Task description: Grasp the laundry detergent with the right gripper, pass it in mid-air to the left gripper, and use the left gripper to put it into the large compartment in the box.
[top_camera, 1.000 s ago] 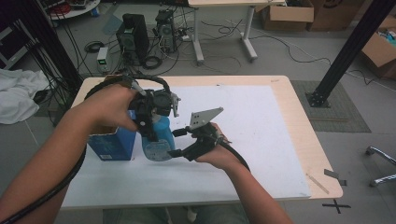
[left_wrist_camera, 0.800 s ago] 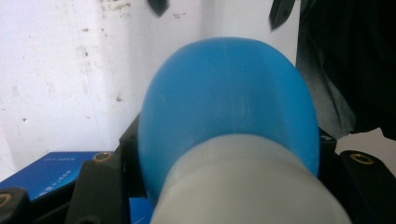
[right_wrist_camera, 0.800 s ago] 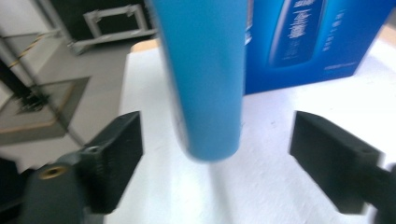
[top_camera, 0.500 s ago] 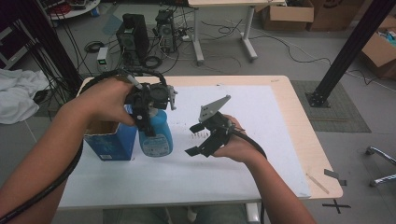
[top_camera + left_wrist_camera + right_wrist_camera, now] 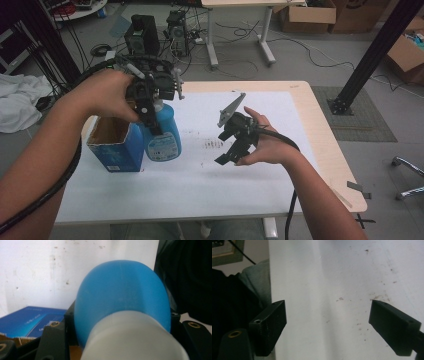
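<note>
1. We see the left gripper [image 5: 150,107] near the table's left edge, its jaws closed on the white neck of a blue bottle [image 5: 162,135].
2. In the left gripper view the bottle [image 5: 122,300] bulges between the two black jaws, its white cap end nearest the camera.
3. The bottle is upright, just beside an open blue box [image 5: 114,145] that stands at the left edge of the table [image 5: 310,125]; we cannot tell whether the bottle's base touches the white sheet [image 5: 200,185].
4. The blue box [image 5: 32,320] also shows low in the left gripper view, past the left jaw.
5. We see the right gripper [image 5: 235,150] above the middle of the table, well apart from the bottle, gripping nothing.
6. In the right gripper view the right gripper [image 5: 327,322] has its jaws wide apart, with bare white sheet [image 5: 332,277] between them, marked by small brown specks [image 5: 377,297].
7. A smudge of brown specks [image 5: 214,145] lies on the sheet between bottle and right gripper.
</note>
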